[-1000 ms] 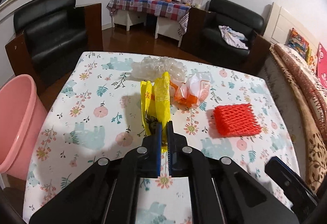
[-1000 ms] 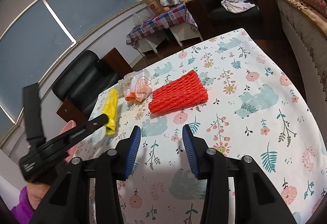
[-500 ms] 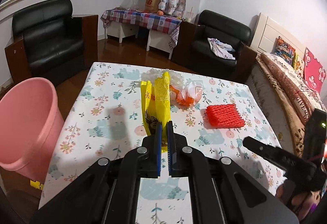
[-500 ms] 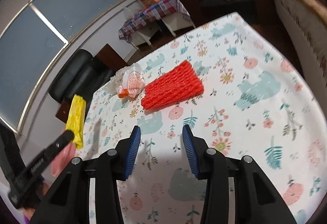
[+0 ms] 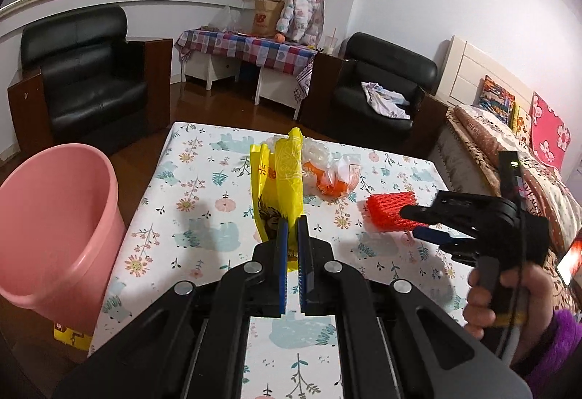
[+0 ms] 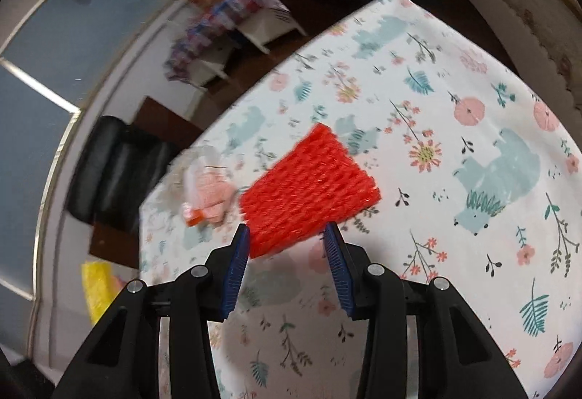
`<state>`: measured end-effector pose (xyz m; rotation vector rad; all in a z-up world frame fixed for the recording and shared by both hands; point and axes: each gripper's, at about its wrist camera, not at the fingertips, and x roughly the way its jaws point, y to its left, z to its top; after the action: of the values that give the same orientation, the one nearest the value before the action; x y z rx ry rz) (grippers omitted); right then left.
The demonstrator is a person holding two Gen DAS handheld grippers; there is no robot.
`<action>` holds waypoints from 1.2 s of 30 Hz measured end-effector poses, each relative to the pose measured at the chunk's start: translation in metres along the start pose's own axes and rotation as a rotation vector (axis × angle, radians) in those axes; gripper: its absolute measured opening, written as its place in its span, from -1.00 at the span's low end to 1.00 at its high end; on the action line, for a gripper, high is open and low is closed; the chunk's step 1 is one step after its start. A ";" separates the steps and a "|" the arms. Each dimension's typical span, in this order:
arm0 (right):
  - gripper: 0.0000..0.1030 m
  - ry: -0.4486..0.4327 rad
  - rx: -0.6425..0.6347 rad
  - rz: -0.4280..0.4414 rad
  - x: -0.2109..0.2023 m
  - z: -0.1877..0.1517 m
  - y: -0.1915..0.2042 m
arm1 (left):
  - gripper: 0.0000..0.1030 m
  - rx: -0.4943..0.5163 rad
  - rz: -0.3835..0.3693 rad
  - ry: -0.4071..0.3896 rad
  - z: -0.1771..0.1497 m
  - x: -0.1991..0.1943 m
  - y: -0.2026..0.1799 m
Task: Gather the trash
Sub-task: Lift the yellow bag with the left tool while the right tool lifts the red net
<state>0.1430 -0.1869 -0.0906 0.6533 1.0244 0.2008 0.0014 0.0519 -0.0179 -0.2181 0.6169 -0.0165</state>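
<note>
Crinkly yellow plastic bag (image 5: 287,177) pinched in left tool (image 5: 292,235); right tool (image 6: 287,242) gapes around ribbed red foam net (image 6: 309,188)

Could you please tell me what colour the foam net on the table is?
The foam net is bright red, clearest in the right wrist view.

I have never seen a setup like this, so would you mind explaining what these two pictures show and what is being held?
There is no robot here: a person holds a hand-held gripper in each hand, each with a camera looking along its fingers. The left gripper is shut on a yellow plastic bag, lifted above the flowered table near a pink bin. The right gripper is open, its fingers either side of a red foam net lying on the table. An orange-and-clear wrapper lies further back.
</note>
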 end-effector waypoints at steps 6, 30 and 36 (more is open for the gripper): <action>-0.18 -0.046 -0.061 -0.103 0.012 0.007 0.015 | -0.92 0.002 -0.001 -0.008 -0.005 -0.003 0.008; -0.83 -0.260 -0.496 -0.146 -0.072 -0.053 0.052 | -0.92 -0.033 0.018 0.029 -0.011 0.010 0.014; -0.82 -0.296 -0.605 -0.161 -0.102 -0.088 0.058 | -0.92 -0.021 0.018 0.045 -0.010 0.011 -0.006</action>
<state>0.0236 -0.1504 -0.0131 0.0447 0.6740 0.2496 0.0046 0.0431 -0.0309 -0.2327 0.6642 0.0023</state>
